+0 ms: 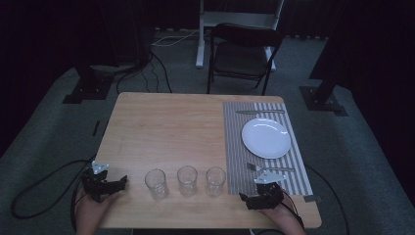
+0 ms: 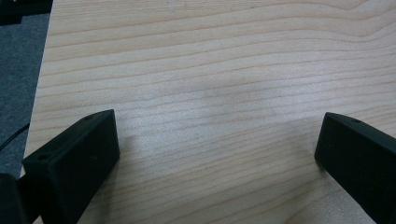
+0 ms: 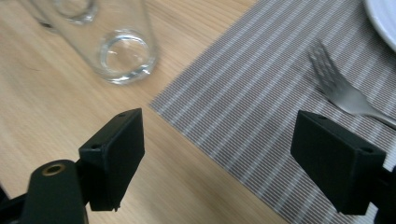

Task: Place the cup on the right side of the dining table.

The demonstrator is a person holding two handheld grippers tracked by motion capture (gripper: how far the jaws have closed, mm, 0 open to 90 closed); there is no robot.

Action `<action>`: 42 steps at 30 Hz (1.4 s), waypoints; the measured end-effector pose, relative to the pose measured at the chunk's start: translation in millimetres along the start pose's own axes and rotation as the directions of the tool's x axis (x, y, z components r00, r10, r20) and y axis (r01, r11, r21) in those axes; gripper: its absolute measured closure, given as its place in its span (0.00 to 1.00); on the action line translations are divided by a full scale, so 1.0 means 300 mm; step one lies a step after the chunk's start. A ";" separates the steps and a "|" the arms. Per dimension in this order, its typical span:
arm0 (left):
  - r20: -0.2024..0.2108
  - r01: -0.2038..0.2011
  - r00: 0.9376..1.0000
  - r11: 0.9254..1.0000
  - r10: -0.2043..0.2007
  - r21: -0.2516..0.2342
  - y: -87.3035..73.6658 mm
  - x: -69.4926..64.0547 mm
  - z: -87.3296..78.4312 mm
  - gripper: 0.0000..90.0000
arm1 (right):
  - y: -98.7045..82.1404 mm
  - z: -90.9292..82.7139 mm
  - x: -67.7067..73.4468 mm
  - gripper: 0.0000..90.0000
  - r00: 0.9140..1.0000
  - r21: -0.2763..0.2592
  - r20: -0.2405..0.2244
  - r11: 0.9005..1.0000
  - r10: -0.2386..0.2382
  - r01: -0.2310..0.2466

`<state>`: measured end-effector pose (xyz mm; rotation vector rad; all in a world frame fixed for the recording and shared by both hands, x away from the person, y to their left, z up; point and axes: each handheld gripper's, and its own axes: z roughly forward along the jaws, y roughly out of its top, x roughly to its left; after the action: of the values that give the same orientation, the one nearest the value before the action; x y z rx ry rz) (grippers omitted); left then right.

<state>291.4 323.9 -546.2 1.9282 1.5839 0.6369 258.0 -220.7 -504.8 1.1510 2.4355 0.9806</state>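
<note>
Your left gripper (image 1: 105, 185) sits at the near left corner of the wooden table (image 1: 166, 127), right by the left edge, where the grey floor shows beside it. Its jaws are spread wide with only bare wood between them, and there is lots of open wood in front of it. Your right gripper (image 1: 254, 198) sits near the front edge of the table, at the near left corner of the striped grey mat (image 1: 235, 147). Its jaws are spread apart too and hold nothing; under them you can see wood on one side and the mat's edge on the other. Three clear glasses stand in a row between your two grippers, a little farther in. The right glass (image 1: 215, 181) is the closest one to your right gripper; it stands on the wood just beside the mat's edge, ahead and to the left of the jaws, not touching them. It is see-through, upright and looks empty, with a thick round bottom (image 3: 122, 55). The middle glass (image 1: 187, 180) and the left glass (image 1: 156, 184) look the same, with small gaps between them. A silver fork (image 1: 269, 168) lies on the mat just past your right gripper, close to the right jaw in the right gripper view. Farther off on the mat sits a white plate (image 1: 266, 138), and past it a knife (image 1: 259, 112) near the far edge. The middle and far left of the table are bare wood.
</note>
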 end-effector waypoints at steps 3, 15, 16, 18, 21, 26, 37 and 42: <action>0.000 0.001 1.000 1.000 -0.001 -0.001 0.000 0.000 0.000 0.00 | 0.015 0.009 0.022 0.19 0.999 -0.003 -0.019 1.000 -0.027 0.027; 0.000 0.001 1.000 1.000 -0.001 -0.001 0.000 0.000 0.000 0.00 | 0.087 0.043 0.103 0.19 0.990 -0.049 -0.105 0.995 -0.090 0.086; 0.000 0.001 1.000 1.000 -0.001 -0.001 0.000 0.000 0.000 0.00 | 0.087 0.043 0.103 0.19 0.990 -0.049 -0.105 0.995 -0.090 0.086; 0.000 0.001 1.000 1.000 -0.001 -0.001 0.000 0.000 0.000 0.00 | 0.104 0.049 0.119 0.19 0.987 -0.062 -0.120 0.994 -0.102 0.095; 0.000 0.001 1.000 1.000 -0.001 -0.001 0.000 0.000 0.000 0.00 | 0.123 0.057 0.134 0.19 0.985 -0.070 -0.128 0.992 -0.113 0.105; 0.000 0.001 1.000 1.000 -0.001 -0.001 0.000 0.000 0.000 0.00 | 0.142 0.066 0.147 0.19 0.984 -0.085 -0.139 0.991 -0.114 0.102; 0.000 0.001 1.000 1.000 -0.001 -0.001 0.000 0.000 0.000 0.00 | 0.198 0.084 0.174 0.22 0.978 -0.111 -0.152 0.986 -0.140 0.124; 0.000 -0.001 1.000 1.000 0.001 0.001 0.000 0.000 0.000 0.00 | 0.229 0.089 0.184 0.25 0.978 -0.124 -0.145 0.983 -0.153 0.135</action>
<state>291.4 324.0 -546.2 1.9296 1.5836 0.6368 275.4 -135.2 -475.7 0.8772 2.5029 1.1837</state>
